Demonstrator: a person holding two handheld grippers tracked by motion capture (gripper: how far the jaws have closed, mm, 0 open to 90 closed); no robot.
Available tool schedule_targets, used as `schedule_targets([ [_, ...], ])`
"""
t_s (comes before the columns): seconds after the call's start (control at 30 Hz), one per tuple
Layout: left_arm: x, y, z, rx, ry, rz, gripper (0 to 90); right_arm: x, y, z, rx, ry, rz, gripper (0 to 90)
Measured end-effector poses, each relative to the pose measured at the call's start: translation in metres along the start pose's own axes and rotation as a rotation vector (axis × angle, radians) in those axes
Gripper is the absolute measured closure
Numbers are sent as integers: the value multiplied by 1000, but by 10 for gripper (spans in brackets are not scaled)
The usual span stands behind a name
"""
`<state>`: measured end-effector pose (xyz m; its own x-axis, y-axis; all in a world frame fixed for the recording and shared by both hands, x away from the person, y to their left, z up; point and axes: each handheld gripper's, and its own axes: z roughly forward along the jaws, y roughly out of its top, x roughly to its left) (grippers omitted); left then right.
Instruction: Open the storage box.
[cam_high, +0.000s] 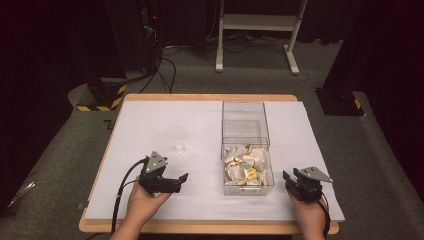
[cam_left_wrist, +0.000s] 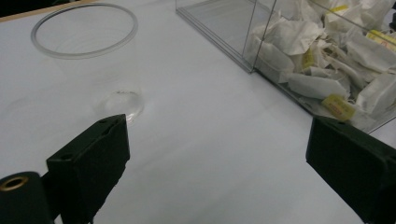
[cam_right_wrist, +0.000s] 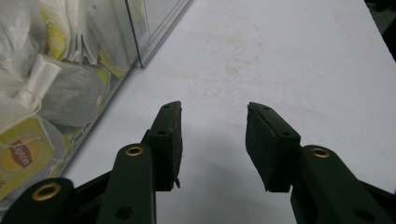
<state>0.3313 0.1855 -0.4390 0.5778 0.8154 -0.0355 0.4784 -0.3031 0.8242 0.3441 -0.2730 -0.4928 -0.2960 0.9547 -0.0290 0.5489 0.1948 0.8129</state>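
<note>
A clear plastic box (cam_high: 245, 131) stands on the white tabletop (cam_high: 145, 117), right of centre. Its near compartment holds several white tea bags (cam_high: 246, 168) with yellow tags, and its far compartment looks empty. A clear plastic cup (cam_high: 176, 140) stands upright left of the box. My left gripper (cam_high: 181, 182) hovers near the front edge, below the cup, open wide with nothing between its jaws. In the left gripper view, the left gripper (cam_left_wrist: 219, 140) faces the cup (cam_left_wrist: 88, 65) and tea bags (cam_left_wrist: 322, 60). My right gripper (cam_high: 290, 181) sits just right of the box, open and empty. The right gripper (cam_right_wrist: 214, 122) has the tea bags (cam_right_wrist: 42, 93) beside it.
The table has a wooden rim (cam_high: 210, 228). Beyond it is grey carpet with a white stand (cam_high: 255, 22), black cables (cam_high: 165, 70) and a yellow-and-black striped base (cam_high: 102, 97). Bare white surface lies between the cup and the box and to the right of the box.
</note>
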Motion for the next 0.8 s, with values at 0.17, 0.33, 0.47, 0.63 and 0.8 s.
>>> schedule_targets([
  [0.17, -9, 6, 6, -2, -35, -5, 68, 1, -1, -1, 3, 7, 0, 557],
  [0.33, -17, 13, 7, -13, -57, 11, 78, 0, -1, -1, 4, 5, 8, 558],
  [0.47, -29, 21, 10, -24, -86, 26, 80, 1, -1, -1, 2, 7, 2, 558],
  [0.63, -37, 27, 13, -33, -104, 34, 86, 0, -1, 0, 5, 8, 0, 559],
  [0.8, -46, 33, 16, -39, -127, 44, 86, 1, -1, 0, 6, 11, 2, 559],
])
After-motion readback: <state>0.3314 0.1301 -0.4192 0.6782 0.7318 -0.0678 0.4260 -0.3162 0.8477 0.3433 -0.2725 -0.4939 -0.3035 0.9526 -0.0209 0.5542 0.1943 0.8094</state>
